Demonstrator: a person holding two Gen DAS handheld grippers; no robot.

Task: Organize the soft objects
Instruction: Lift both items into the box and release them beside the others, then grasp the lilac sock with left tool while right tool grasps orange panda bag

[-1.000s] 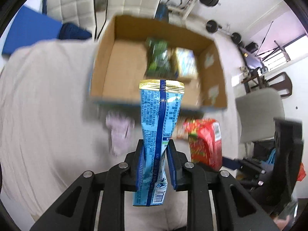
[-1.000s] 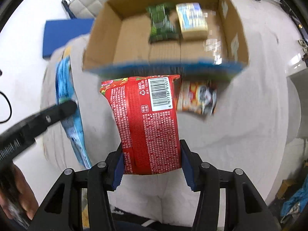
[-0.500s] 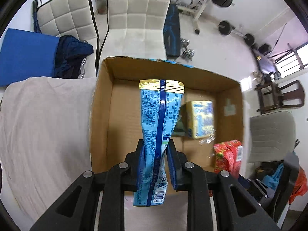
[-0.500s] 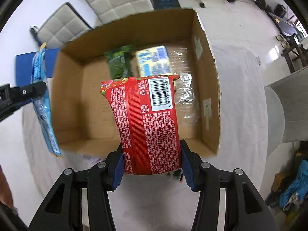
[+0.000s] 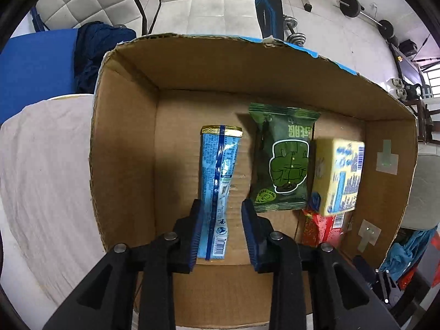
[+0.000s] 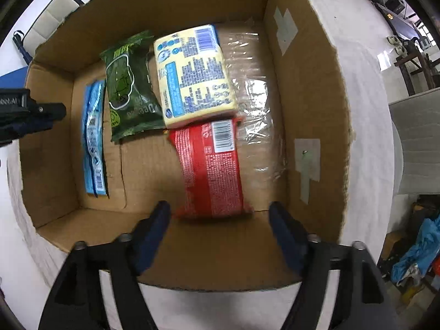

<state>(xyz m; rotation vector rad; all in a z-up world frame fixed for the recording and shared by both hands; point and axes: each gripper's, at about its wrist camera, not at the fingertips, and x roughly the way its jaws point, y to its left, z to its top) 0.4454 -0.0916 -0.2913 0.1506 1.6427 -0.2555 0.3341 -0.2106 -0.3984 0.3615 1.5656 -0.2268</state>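
Inside the cardboard box (image 6: 302, 88):
Left claw (image 5: 221, 229): spread; blue packet (image 5: 218, 189) between its fingers, against the left one.
Right claw (image 6: 220, 227): spread wide; red packet (image 6: 211, 169) lies just beyond, apart from both fingers.

A table draped in a pale, off-white cloth (image 5: 41, 170) carries the load. Directly on the cloth sits an open cardboard box (image 6: 308, 88) with its flaps cut away and torn edges along the rim; patches of grey tape show on its right inner wall. The cloth runs out past the box on its left and right sides, wrinkled in places.
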